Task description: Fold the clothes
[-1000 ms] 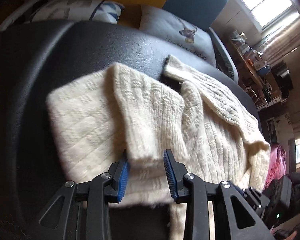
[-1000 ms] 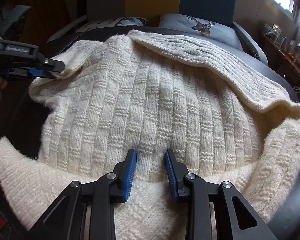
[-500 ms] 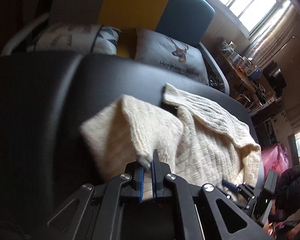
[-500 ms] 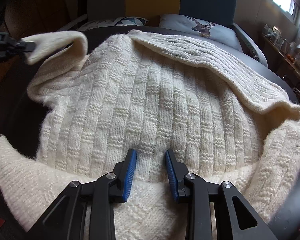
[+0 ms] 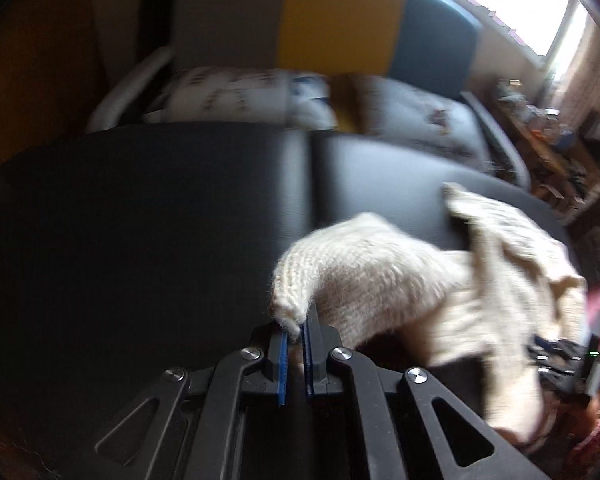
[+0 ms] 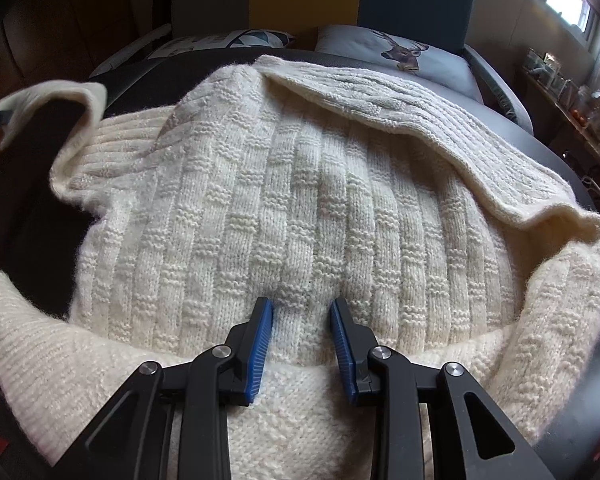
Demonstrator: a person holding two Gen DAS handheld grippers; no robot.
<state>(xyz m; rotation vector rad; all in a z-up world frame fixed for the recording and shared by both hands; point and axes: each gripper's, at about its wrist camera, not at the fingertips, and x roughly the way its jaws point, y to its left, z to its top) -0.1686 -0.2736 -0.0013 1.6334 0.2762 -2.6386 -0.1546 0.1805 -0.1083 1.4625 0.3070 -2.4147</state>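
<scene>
On a black padded surface (image 5: 140,220) before a sofa, the left gripper (image 5: 294,330) has its jaws clenched on the cream sweater's (image 6: 300,208) sleeve, lifted. The right gripper (image 6: 302,320), jaws parted, rests over the knit body; only its view shows the deer cushion (image 6: 404,54) sharply.

Each hand-held gripper (image 6: 302,312) — black angular linkage arms, silver screws, blue ribbed fingers (image 5: 283,354).

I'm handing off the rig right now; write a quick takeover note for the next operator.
Left gripper: shut on the cuff of the cream knitted sweater, lifting that sleeve off the black padded surface.
Right gripper: open, over the sweater's body, gripping nothing.
Done: the other sleeve lies folded across the body.
Left: lay the lifted sleeve over, then fold the body.
</scene>
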